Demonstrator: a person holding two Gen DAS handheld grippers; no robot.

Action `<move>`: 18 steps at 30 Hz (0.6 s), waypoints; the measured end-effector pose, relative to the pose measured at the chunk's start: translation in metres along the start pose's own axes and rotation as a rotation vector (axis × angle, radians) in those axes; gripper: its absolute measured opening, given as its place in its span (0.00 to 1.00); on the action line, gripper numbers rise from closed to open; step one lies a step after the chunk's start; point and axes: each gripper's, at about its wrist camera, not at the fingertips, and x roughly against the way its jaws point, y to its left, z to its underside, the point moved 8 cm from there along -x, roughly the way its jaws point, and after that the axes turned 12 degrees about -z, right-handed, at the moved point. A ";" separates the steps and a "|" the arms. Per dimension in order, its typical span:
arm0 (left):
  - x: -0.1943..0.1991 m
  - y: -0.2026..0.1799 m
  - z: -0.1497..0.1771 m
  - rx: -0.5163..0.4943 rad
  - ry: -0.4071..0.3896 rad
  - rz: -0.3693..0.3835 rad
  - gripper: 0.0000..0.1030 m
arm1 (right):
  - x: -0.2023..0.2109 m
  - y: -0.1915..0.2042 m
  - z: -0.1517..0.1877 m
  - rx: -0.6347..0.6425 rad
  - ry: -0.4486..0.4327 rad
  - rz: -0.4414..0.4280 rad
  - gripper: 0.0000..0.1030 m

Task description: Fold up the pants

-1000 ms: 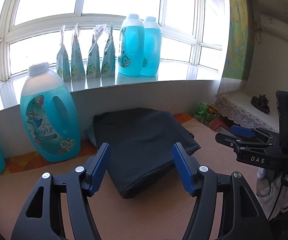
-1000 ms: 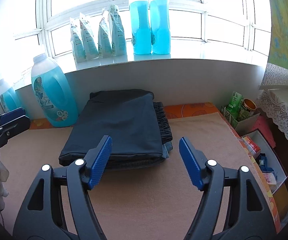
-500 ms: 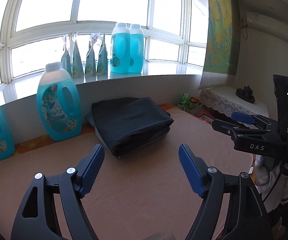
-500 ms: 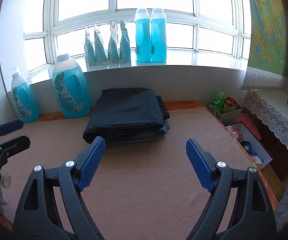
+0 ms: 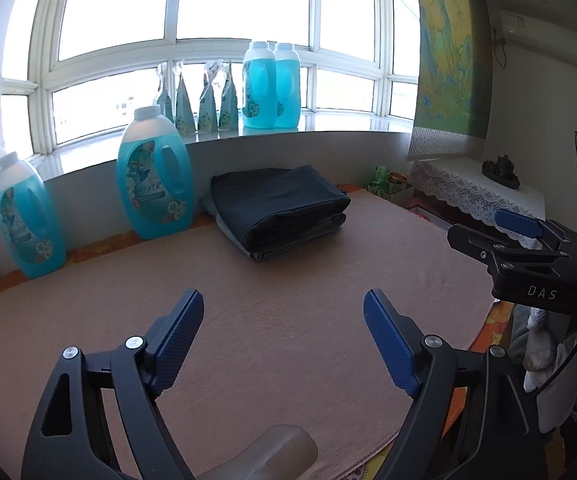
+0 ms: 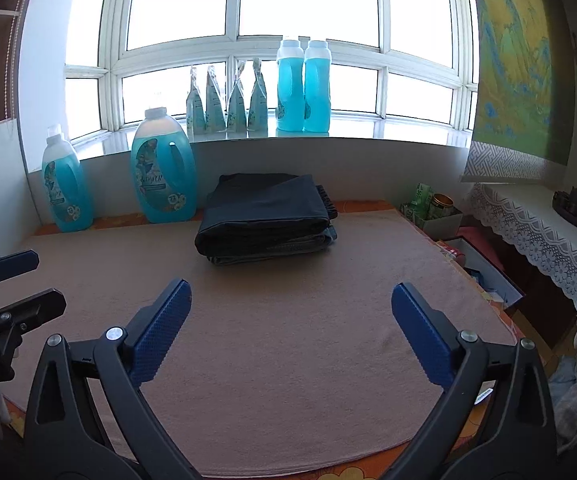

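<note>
Your left gripper (image 5: 283, 307) and right gripper (image 6: 291, 300) have just been opening, empty, well apart from the folded pants (image 6: 264, 216) on the desk (image 6: 288, 352).

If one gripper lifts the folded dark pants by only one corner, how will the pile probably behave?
The folded pants would probably droop and unfold: they are soft cloth lying in several loose layers, with nothing binding them. They look light, so lifting should be easy. On the fuzzy mat, a push would likely bunch or shift the top layers rather than slide the pile whole.
</note>
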 end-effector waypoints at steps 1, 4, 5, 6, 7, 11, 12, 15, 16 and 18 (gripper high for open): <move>0.003 0.002 0.004 0.013 0.001 0.000 0.80 | 0.002 0.001 0.005 -0.003 -0.001 0.008 0.99; 0.012 0.008 0.013 0.051 0.008 -0.003 0.80 | 0.007 0.004 0.018 -0.024 0.001 0.021 1.00; 0.013 0.010 0.016 0.058 0.010 -0.007 0.80 | 0.009 0.005 0.021 -0.036 0.002 0.020 1.00; 0.015 0.011 0.018 0.064 0.011 -0.009 0.80 | 0.010 0.005 0.025 -0.048 0.003 0.017 1.00; 0.016 0.011 0.021 0.069 0.015 -0.007 0.80 | 0.011 0.005 0.028 -0.059 0.007 0.015 1.00; 0.018 0.013 0.030 0.086 0.038 -0.011 0.80 | 0.015 0.005 0.037 -0.071 0.014 0.028 1.00; 0.019 0.013 0.031 0.087 0.042 -0.015 0.80 | 0.016 0.005 0.039 -0.073 0.017 0.026 1.00; 0.020 0.014 0.034 0.087 0.052 -0.029 0.80 | 0.016 0.004 0.041 -0.080 0.020 0.024 1.00; 0.021 0.015 0.034 0.091 0.052 -0.033 0.80 | 0.017 0.003 0.041 -0.081 0.020 0.025 1.00; 0.023 0.017 0.035 0.099 0.052 -0.041 0.80 | 0.017 0.002 0.041 -0.082 0.018 0.027 1.00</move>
